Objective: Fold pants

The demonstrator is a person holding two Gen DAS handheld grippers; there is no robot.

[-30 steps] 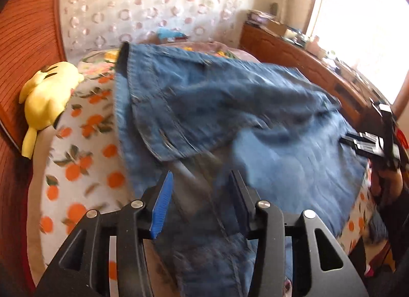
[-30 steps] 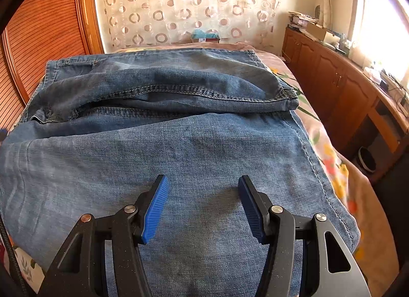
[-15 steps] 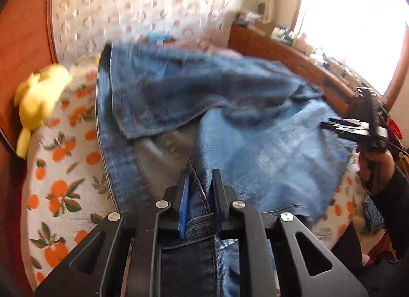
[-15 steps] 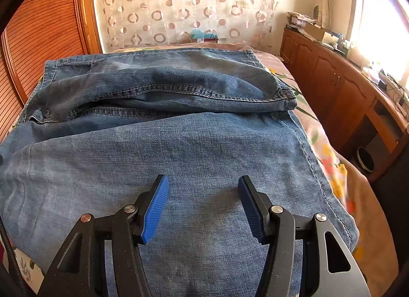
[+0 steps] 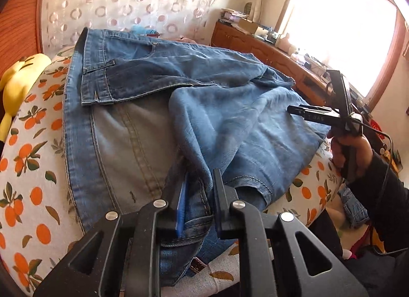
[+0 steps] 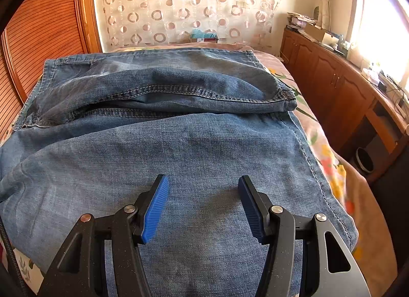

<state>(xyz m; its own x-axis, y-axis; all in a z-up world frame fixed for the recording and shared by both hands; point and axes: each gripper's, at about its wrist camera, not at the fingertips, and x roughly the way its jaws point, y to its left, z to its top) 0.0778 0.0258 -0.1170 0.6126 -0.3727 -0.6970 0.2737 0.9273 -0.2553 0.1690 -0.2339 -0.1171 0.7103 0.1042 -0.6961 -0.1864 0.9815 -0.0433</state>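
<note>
Blue denim pants (image 5: pixel 209 107) lie spread on the bed, partly folded over themselves, with the waistband at the far left. My left gripper (image 5: pixel 198 194) is shut on a bunched seam edge of the pants at the near side. The pants also fill the right wrist view (image 6: pixel 179 148). My right gripper (image 6: pixel 203 199) is open and empty just above the flat denim. It also shows in the left wrist view (image 5: pixel 319 115), held in a hand at the bed's right side.
The bed sheet (image 5: pixel 30 169) has an orange fruit print. A yellow plush toy (image 5: pixel 18 82) lies at the left by the wooden headboard (image 6: pixel 38 28). A wooden cabinet (image 6: pixel 345 97) runs along the right wall under a bright window.
My left gripper closed from open onto the pants' edge and drew the cloth toward the near side. The right gripper stayed open and almost still over the denim.
</note>
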